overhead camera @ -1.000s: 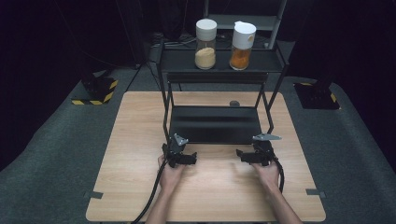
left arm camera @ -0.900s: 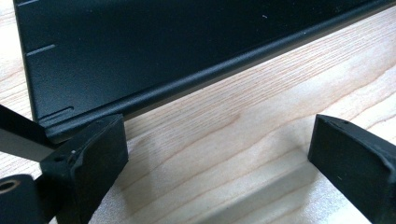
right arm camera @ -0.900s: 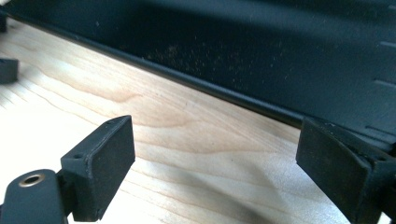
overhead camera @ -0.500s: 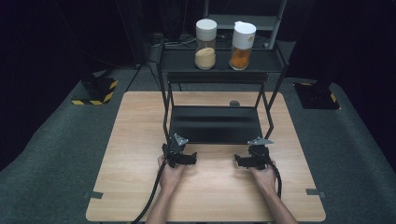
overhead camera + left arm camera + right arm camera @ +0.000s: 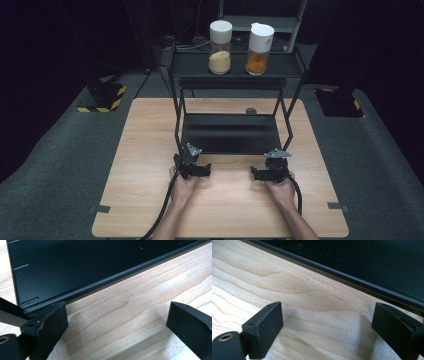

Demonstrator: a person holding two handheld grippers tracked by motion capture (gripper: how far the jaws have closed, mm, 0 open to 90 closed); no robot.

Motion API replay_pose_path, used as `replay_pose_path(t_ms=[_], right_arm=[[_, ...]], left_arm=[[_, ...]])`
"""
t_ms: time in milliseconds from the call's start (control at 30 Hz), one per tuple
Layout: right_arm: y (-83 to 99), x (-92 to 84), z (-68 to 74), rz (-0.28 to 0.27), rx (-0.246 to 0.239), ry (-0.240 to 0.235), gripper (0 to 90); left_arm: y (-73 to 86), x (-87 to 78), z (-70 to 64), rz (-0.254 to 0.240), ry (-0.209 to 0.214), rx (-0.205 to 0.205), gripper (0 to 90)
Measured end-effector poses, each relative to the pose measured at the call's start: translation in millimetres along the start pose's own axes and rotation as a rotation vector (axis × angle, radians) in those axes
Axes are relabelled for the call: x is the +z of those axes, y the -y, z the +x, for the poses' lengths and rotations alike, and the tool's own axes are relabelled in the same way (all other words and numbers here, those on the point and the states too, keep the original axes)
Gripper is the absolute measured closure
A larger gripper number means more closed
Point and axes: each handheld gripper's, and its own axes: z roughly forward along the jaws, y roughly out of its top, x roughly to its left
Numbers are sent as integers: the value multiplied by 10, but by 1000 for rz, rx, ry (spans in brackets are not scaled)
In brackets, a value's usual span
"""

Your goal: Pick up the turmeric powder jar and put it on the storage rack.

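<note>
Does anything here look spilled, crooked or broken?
Nothing stands out. The two jars stand upright on the black rack, lids on, and no powder shows around them. Only a small dark spot lies on the table behind the rack.

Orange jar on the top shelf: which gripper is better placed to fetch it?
Right, probably: the orange jar stands nearer the right gripper, whose empty jaws have just been opening; the left gripper, open too, lines up with the pale jar.
</note>
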Motion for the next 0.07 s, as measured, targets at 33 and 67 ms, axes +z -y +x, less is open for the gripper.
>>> replay_pose_path(t_ms=[33, 67], right_arm=[[-3, 4, -11, 1, -2, -3, 84], [-3, 4, -11, 1, -2, -3, 84]], left_arm=[[-3, 1, -4, 1, -1, -1, 28], [-6, 5, -5, 2, 1, -2, 28]])
